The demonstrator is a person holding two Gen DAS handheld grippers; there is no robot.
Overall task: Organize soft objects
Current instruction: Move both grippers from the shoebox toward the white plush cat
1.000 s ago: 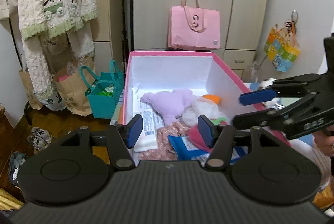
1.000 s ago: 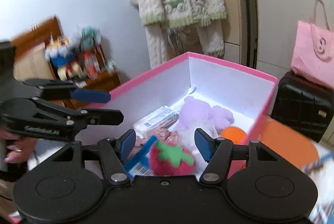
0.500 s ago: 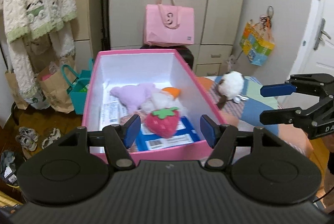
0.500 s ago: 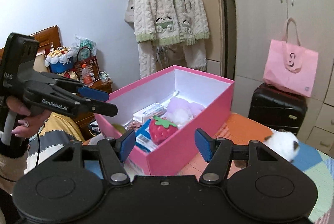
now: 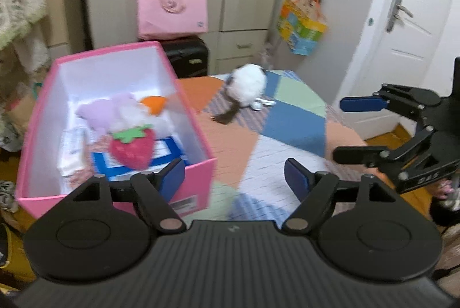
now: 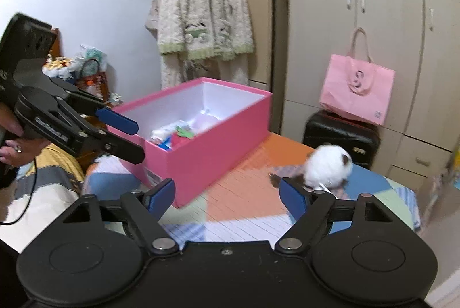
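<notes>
1. Bedroom, patchwork bed cover [image 5: 290, 118] underneath, cupboards along the back wall. Starting at the left of the left wrist view: the pink box [image 5: 198, 178] sits open on the bed with a strawberry plush [image 5: 132, 147] lying on top of a purple plush [image 5: 100, 112] and some packets.

2. Moving right, one thing remains out on the cover: a white fluffy toy [image 5: 248, 85] with dark patches, well apart from the box and near the far edge of the bed.

3. Left tongs [image 5: 234, 178] sit low in the middle, jaws opening and nothing between them. Right tongs [image 5: 353, 130] come in from the right edge, also opening and empty.

4. My read: the strawberry is boxed, and both tongs are now clear of the box, so the step in hand looks like the reach for the white toy.

5. Next move calls for carrying one pair of tongs across the cover, spread wide over that round fluffy body, then a gentle pinch; it should squash easily.

6. Right wrist view adds plenty: a hand [image 6: 11, 147] gripping the left tongs' handle at far left, a striped sleeve, a knitted cardigan [image 6: 201, 20] hanging behind the box, and the toy just beyond the right tongs' own right finger.

7. Only the left wrist view looks down into the box; the right one shows mostly its outer wall.
</notes>
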